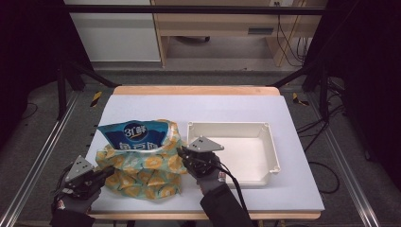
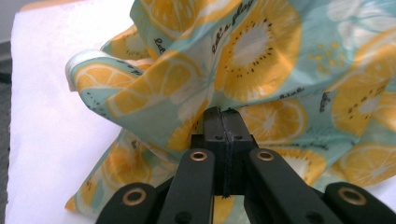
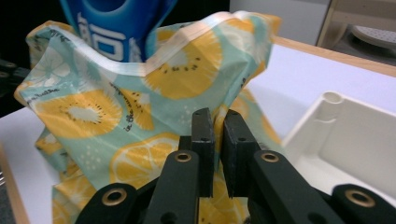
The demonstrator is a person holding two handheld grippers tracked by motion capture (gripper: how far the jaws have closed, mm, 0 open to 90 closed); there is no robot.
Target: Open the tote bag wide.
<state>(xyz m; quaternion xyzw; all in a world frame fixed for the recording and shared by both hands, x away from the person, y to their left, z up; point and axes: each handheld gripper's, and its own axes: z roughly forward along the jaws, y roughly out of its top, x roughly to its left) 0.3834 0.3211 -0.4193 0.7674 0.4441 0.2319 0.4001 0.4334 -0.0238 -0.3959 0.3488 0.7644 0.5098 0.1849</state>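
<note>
A fabric bag (image 1: pixel 142 168) printed with orange and kiwi slices on teal stands on the white table cover, left of centre. A blue snack packet (image 1: pixel 135 135) sticks up out of its mouth. My left gripper (image 1: pixel 109 171) is at the bag's left side, and in the left gripper view its jaws (image 2: pixel 222 112) are pressed together on a fold of the bag (image 2: pixel 261 46). My right gripper (image 1: pixel 182 153) is at the bag's right rim. The right gripper view shows it (image 3: pixel 218 119) shut on the bag's cloth (image 3: pixel 116 102), below the blue packet (image 3: pixel 112 23).
A shallow white plastic tray (image 1: pixel 227 125) sits just right of the bag, close to my right gripper, and shows again as the white tray (image 3: pixel 355 126). The white table cover (image 1: pixel 203 101) has free room behind the bag and tray. Black frame rails flank the table.
</note>
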